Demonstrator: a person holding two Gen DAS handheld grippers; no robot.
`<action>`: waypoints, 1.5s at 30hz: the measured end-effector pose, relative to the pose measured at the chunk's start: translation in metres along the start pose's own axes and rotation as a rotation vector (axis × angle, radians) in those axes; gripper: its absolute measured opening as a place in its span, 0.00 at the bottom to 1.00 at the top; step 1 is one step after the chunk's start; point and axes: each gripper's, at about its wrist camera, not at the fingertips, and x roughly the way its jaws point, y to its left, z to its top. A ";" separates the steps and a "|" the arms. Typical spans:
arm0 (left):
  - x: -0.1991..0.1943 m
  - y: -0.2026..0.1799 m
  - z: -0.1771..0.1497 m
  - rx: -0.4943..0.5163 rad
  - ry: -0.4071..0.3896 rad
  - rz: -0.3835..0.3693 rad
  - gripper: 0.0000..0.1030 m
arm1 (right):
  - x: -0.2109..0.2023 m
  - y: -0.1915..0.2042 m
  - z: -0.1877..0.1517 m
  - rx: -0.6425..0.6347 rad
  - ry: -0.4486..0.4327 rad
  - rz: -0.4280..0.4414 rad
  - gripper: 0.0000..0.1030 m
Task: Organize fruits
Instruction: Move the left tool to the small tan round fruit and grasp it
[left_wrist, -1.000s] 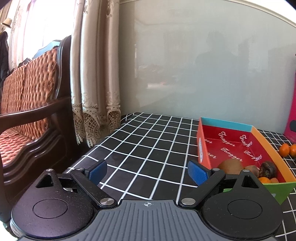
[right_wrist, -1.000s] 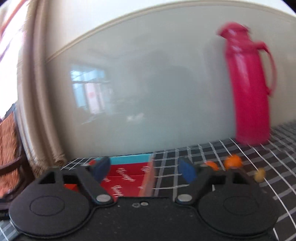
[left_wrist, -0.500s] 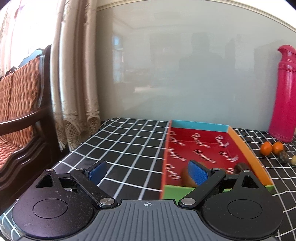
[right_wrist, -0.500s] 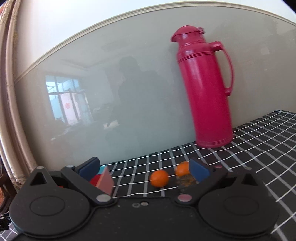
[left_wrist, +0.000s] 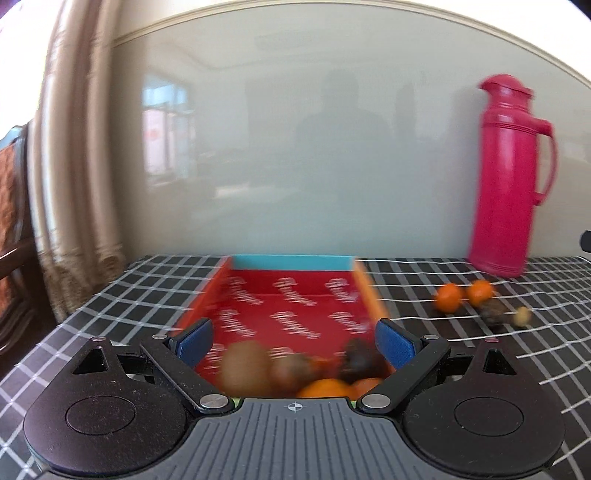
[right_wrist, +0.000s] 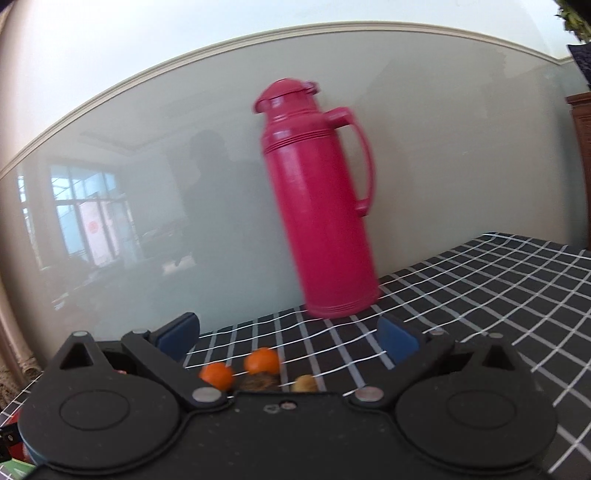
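A red cardboard box (left_wrist: 288, 310) with a blue far wall lies on the checked table. Its near end holds a kiwi (left_wrist: 245, 365), dark fruits (left_wrist: 356, 358) and oranges (left_wrist: 325, 387). My left gripper (left_wrist: 295, 341) is open and empty, just before the box's near end. Right of the box lie two oranges (left_wrist: 448, 297), a dark fruit (left_wrist: 493, 314) and a small yellow fruit (left_wrist: 522, 316). My right gripper (right_wrist: 288, 338) is open and empty, just behind the oranges (right_wrist: 262, 361), dark fruit (right_wrist: 258, 382) and yellow fruit (right_wrist: 303, 383).
A tall pink thermos (left_wrist: 508, 177) stands against the glossy wall at the back right; it shows large in the right wrist view (right_wrist: 317, 199). A curtain (left_wrist: 74, 177) and a wooden sofa (left_wrist: 11, 236) are left of the table. The black checked tablecloth (right_wrist: 480, 295) stretches right.
Both grippers have swung to the right. The left one now faces the box head on. The right one now faces the loose fruits and the thermos. Both stay open.
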 end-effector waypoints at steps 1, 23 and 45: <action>0.000 -0.008 0.000 0.011 -0.002 -0.015 0.91 | -0.002 -0.006 0.001 0.001 -0.004 -0.012 1.00; 0.025 -0.150 0.003 0.076 0.054 -0.252 0.90 | -0.011 -0.105 0.012 0.013 -0.013 -0.191 1.00; 0.069 -0.232 0.006 0.134 0.139 -0.351 0.69 | 0.005 -0.157 0.018 0.042 -0.012 -0.292 1.00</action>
